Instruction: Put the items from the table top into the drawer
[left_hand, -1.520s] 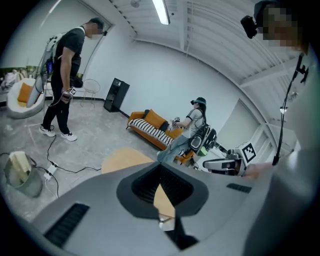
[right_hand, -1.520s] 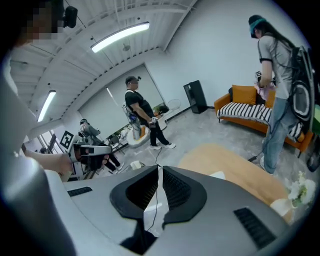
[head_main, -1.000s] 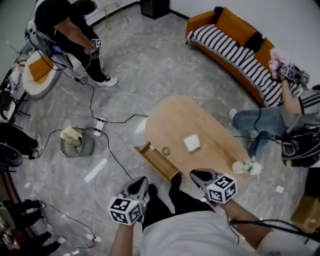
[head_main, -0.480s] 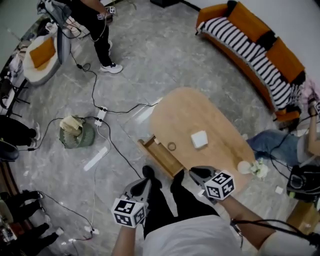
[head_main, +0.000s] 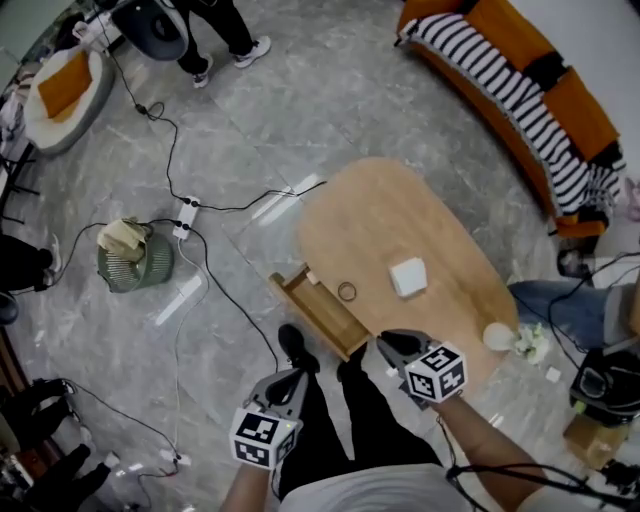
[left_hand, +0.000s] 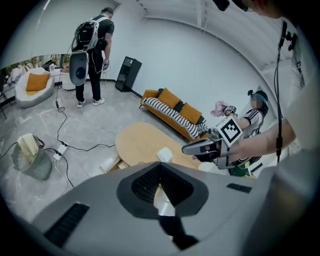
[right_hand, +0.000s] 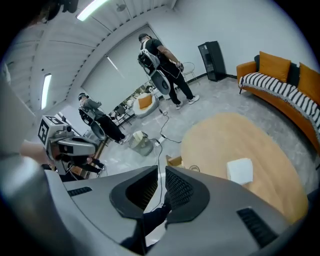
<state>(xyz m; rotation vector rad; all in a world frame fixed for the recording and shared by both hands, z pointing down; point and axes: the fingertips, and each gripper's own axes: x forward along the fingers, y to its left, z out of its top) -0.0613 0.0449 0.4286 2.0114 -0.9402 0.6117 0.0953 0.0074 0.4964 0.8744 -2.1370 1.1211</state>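
Both grippers are hovering by the near end of the table (head_main: 380, 215), jaws closed on nothing.
The left gripper (head_main: 289, 380) is hanging over the floor just beside the open drawer (head_main: 320, 320), and the right gripper (head_main: 389, 345) is sitting at the table's near edge. A small ring (head_main: 347, 291) and a white box (head_main: 408, 276) are lying on the wooden top, apart from both grippers.

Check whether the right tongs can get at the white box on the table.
Probably yes: the right tongs hang by the near edge of the table, with only bare wood between them and the white box. They're shut, so they'd have to open first.
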